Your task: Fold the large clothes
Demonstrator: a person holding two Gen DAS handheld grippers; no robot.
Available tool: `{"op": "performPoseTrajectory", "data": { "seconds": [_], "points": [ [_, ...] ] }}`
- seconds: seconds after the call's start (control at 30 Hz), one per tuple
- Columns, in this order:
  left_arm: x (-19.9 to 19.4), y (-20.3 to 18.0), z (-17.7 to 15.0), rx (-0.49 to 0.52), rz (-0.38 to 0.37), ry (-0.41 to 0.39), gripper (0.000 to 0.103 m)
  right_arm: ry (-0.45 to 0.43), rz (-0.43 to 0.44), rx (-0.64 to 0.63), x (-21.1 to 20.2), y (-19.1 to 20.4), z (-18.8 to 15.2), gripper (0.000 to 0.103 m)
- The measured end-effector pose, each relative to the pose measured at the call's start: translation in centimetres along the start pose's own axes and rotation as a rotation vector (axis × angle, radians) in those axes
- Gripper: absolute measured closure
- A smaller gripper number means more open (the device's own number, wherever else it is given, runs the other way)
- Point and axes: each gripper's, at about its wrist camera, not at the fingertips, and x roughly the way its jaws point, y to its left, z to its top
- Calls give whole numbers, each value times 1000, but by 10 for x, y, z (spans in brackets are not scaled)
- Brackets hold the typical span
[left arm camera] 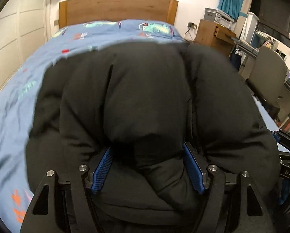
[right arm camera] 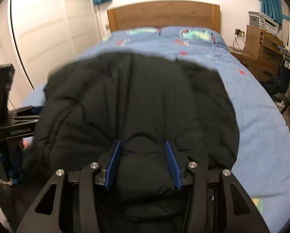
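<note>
Both grippers are deep in the black puffer jacket (left arm camera: pixel 145 97) now, side by side at the near edge of the bed (left arm camera: pixel 8 116), aimed toward the wooden headboard (left arm camera: pixel 117 7) at the far end. The left gripper (left arm camera: pixel 147 167) has its blue pads (left arm camera: pixel 102 170) set fairly wide, a thick roll of padding bulging up between them and touching both. The right gripper (right arm camera: pixel 144 163) stands narrower, and its blue pads (right arm camera: pixel 113 161) have a fat wad of the same jacket (right arm camera: pixel 135 97) between them as well. Whether either one is really squeezing or has slackened off, I cannot tell; the fill swells to meet the pads either way.

The jacket sits as a bulky mound on the blue printed cover, nearer the foot than the pillows, a bit blurred. Its bulk seems to run from the grippers away toward the headboard, seams lining up that way, though which end is collar and which hem is hidden in the black.

To my eye this is the near edge being carried over. Doing it well means both sides travelling level and together, then pressing the air out before letting go, or it'll spring back.
</note>
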Motion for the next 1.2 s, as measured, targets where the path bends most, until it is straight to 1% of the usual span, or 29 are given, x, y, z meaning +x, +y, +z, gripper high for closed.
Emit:
{"op": "performPoseTrajectory", "data": {
  "seconds": [0.1, 0.27, 0.37, 0.43, 0.57, 0.63, 0.73, 0.93, 1.07, 1.2],
  "points": [
    [4, -8, -9, 19, 38, -4, 32, 18, -10, -4, 10, -3, -15, 57],
    [-11, -13, -9, 5, 63, -7, 31, 35, -20, -3, -1, 0, -11, 57],
    [-24, -20, -14, 22, 97, -25, 30, 12, -9, 5, -20, 2, -7, 57],
    [-29, -22, -18, 25, 102, -35, 30, -15, 3, 5, -34, 6, -7, 56],
    [-31, -23, -26, 27, 113, -41, 30, -45, 33, 18, -48, 13, -11, 56],
    [-29, -22, -29, 25, 114, -41, 29, -31, 44, 21, -41, 15, -13, 56],
    [-23, -24, -30, 25, 112, -37, 29, 5, 34, 38, -23, 10, -22, 56],
    [-15, -28, -35, 36, 122, -37, 27, 28, 38, 60, -5, 5, -31, 56],
    [-17, -31, -34, 36, 134, -28, 27, 42, 31, 63, -5, 7, -30, 56],
    [-32, -36, -36, 37, 154, -23, 26, 55, 15, 74, -14, 8, -30, 56]
  ]
}}
